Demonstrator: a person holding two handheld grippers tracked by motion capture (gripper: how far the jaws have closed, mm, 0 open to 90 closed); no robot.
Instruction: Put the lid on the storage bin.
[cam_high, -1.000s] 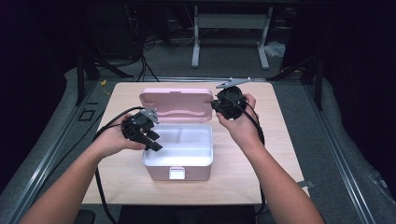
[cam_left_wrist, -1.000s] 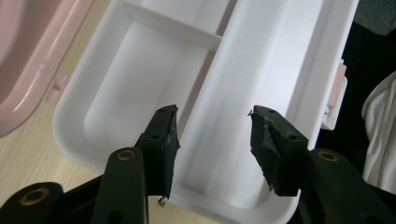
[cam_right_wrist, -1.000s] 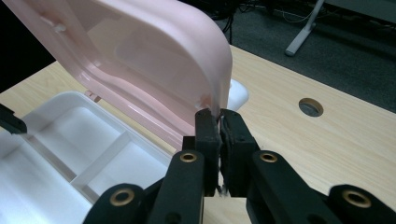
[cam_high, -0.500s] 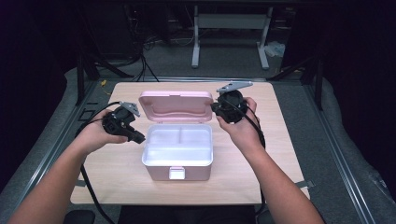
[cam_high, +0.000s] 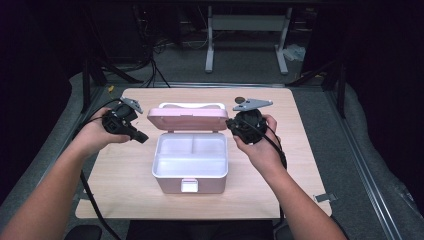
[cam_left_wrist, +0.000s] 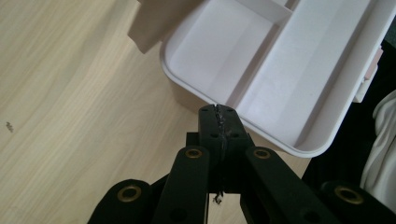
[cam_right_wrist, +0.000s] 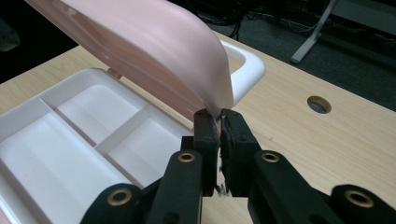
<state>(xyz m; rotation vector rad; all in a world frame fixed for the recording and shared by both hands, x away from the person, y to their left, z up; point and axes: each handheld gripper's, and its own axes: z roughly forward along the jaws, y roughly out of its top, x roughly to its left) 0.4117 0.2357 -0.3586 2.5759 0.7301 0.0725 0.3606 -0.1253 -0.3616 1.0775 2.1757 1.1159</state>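
A pink box (cam_high: 190, 172) with a white divided inside (cam_right_wrist: 70, 140) stands open at the table's middle. Its pink lid (cam_high: 187, 119) leans forward, half lowered over the tray. My right gripper (cam_high: 231, 124) is at the lid's right corner, and in the right gripper view the gripper (cam_right_wrist: 215, 119) is shut on the edge of the lid (cam_right_wrist: 154, 42). My left gripper (cam_high: 142, 137) hovers left of the box, apart from it. In the left gripper view it (cam_left_wrist: 218, 112) is shut with nothing held, and the box rim (cam_left_wrist: 280, 60) lies just beyond.
A white carry handle (cam_high: 190, 105) sticks out behind the lid. A round hole (cam_high: 239, 99) sits in the wooden table (cam_high: 120, 185) behind the right gripper. Cables trail off both grippers toward the front edge. Dark floor and a desk frame lie beyond.
My left gripper pulled out of the box and moved left. The lid, held by the right gripper, has tipped forward from fully open to half lowered.
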